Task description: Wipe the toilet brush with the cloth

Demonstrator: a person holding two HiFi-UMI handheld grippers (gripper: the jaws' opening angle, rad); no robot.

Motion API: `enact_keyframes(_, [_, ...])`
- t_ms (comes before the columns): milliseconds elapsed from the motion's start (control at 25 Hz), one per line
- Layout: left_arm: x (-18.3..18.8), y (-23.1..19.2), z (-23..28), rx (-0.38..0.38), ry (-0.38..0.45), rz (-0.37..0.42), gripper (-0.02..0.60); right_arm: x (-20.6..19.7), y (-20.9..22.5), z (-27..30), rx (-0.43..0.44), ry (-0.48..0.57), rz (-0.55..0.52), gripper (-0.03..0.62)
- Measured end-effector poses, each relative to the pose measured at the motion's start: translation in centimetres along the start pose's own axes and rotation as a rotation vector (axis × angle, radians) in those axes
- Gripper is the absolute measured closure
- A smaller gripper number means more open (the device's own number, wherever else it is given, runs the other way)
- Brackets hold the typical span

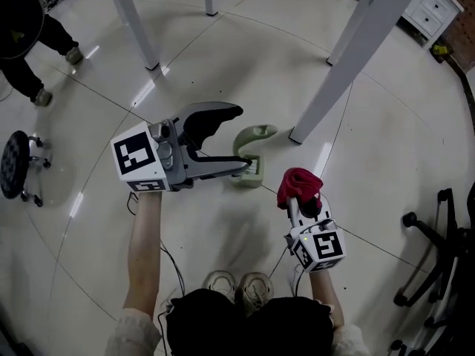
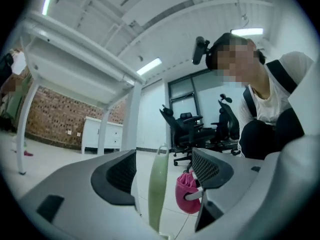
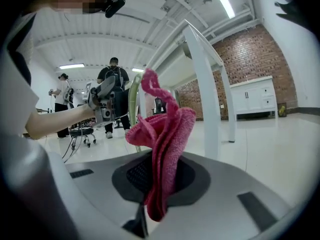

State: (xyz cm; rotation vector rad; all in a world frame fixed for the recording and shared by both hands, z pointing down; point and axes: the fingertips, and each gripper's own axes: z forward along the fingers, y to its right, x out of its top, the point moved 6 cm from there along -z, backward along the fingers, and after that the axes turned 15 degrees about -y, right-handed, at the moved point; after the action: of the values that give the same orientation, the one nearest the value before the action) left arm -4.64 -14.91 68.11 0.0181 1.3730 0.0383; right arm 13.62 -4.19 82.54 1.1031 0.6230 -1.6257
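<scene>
The pale green toilet brush (image 1: 254,134) stands near the middle of the floor, its lower end in a green base. My left gripper (image 1: 245,141) is turned on its side around the brush, jaws wide apart. In the left gripper view the thin green handle (image 2: 158,189) stands upright between the jaws, with a gap on each side, so my left gripper (image 2: 164,171) is open. To the right, my right gripper (image 1: 303,202) is shut on a bunched pink cloth (image 1: 300,185). The cloth (image 3: 162,134) sticks up out of the closed right gripper (image 3: 157,184).
White table legs (image 1: 349,65) (image 1: 137,28) slant up from the floor behind the brush. A black stool (image 1: 15,165) is at the left and an office chair base (image 1: 438,258) at the right. Another person's feet (image 1: 41,95) are at the far left. My own shoes (image 1: 237,284) are below.
</scene>
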Motion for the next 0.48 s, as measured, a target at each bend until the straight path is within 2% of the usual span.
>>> enact_keyframes(120, [0.9,-0.6,1.4,-0.017,-0.084,0.044,0.227,1.9,-0.3,-0.7,0.02,0.025,-0.012,0.563])
enact_keyframes(160, [0.8,-0.6,1.8,-0.03,-0.1,0.055,0.255,2.3,-0.3,-0.8,0.026,0.03,-0.017,0.562])
enact_keyframes(240, [0.6,-0.4,2.4,-0.061,-0.085,0.071,0.468,2.9,-0.3,-1.0,0.038,0.041,-0.028,0.562])
enact_keyframes(320, [0.6,-0.4,2.6,-0.085,-0.061,0.071,0.469,3.4,-0.3,-0.7,0.052,0.053,-0.047,0.563])
enact_keyframes(480, [1.3,-1.4,2.6,-0.074,-0.004,0.111,0.471,5.5,0.0,0.8,0.093,0.085,-0.049,0.562])
